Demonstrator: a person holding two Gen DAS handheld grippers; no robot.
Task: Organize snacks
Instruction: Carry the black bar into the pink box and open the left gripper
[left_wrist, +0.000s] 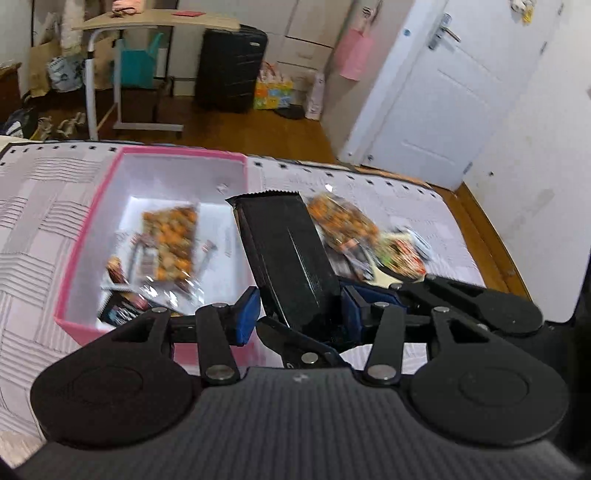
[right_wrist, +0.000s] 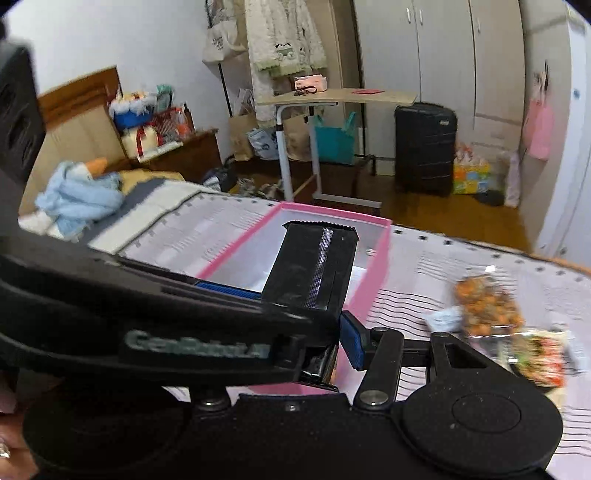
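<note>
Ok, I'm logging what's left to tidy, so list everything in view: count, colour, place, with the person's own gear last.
bedspread: one, pale lilac, patterned, under everything.
pink box: one, pink outside, white inside, on the bedspread.
snack packets in the box: several, orange-brown and dark; exact count blurred.
loose snack packets: at least two, orange and green-red, on the bedspread right of the box.
black packet: one, raised over the box's edge.
suitcase: one, black, on the floor.
side table: one, light wood top, white legs.
door: one, white.
left claw: black, blue pads, on the black packet.
right claw: same, on that packet too.
</note>
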